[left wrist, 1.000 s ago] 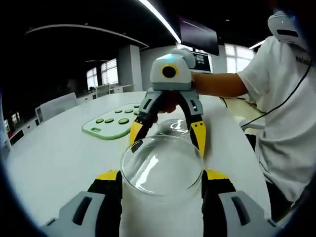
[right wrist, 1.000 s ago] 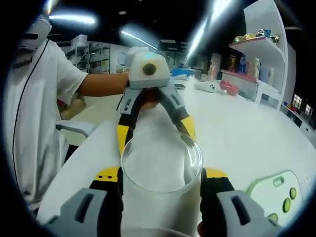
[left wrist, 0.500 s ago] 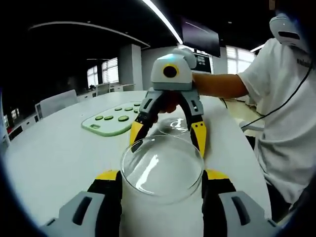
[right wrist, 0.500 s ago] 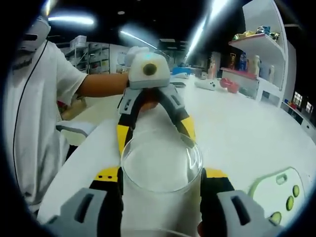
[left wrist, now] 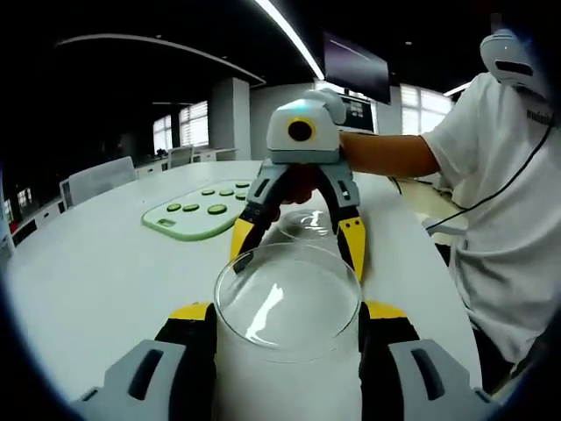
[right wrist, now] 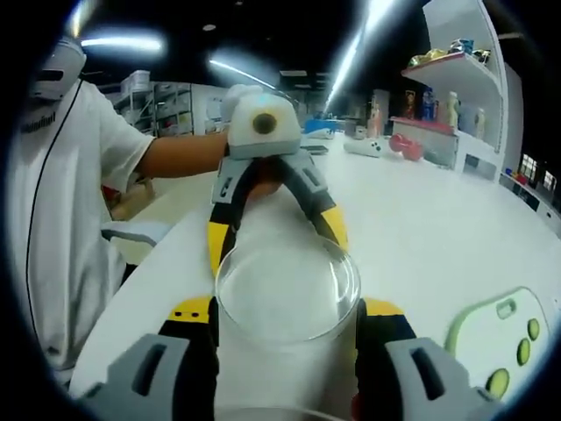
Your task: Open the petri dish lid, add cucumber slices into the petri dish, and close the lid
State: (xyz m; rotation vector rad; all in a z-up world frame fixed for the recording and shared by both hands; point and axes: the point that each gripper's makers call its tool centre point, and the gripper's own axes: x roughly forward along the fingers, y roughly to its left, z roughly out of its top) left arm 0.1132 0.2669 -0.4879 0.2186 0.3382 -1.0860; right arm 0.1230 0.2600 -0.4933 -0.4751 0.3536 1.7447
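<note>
Left gripper [left wrist: 287,311], glassy lid [left wrist: 287,301], edges faint

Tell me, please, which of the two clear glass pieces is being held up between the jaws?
The larger, nearer glass piece: both grippers' jaws close on its rim. The smaller glass piece lies apart on the white table, beyond it and under the right gripper.

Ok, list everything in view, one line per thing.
petri dish: one, clear, held between both grippers above the table
second clear dish piece: one, on the table behind it
cutting board: one, light green, on the table
cucumber slices: several, green, on the board
table: one, white
shelf: one, white, holding small items
person: one, white shirt
left gripper: yellow-black jaws, gripping the dish
right gripper: same, gripping the dish
</note>
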